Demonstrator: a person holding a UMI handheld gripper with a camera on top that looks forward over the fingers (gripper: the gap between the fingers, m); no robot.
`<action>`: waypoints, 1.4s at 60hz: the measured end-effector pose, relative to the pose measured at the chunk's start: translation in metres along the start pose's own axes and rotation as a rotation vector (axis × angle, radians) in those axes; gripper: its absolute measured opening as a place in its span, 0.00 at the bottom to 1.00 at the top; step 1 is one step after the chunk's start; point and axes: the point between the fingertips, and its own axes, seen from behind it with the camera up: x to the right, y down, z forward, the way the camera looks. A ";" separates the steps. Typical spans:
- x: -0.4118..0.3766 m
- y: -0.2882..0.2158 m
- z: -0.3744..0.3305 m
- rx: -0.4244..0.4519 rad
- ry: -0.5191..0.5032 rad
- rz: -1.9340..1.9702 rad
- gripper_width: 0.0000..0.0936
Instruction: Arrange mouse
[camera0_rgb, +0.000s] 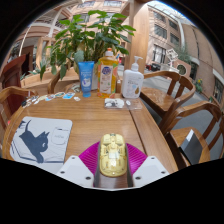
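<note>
A yellow-gold mouse (112, 155) sits lengthwise between my gripper's (112, 160) two fingers, and both magenta pads (89, 157) press on its sides. It is held just above the near edge of the wooden table (95, 115). A white mouse mat (36, 140) with a black cat drawing lies on the table to the left, ahead of the left finger.
At the table's far side stand a blue tube (87, 78), a yellow bottle (107, 72), a white pump bottle (132, 82) and a leafy plant (80, 35). Small items (116, 102) lie near the bottles. Wooden chairs (178, 100) stand to the right and left.
</note>
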 end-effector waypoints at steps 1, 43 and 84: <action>0.000 -0.001 0.000 0.005 0.003 -0.006 0.40; -0.084 -0.222 -0.154 0.422 -0.064 0.073 0.37; -0.231 -0.010 -0.041 -0.051 -0.208 -0.018 0.75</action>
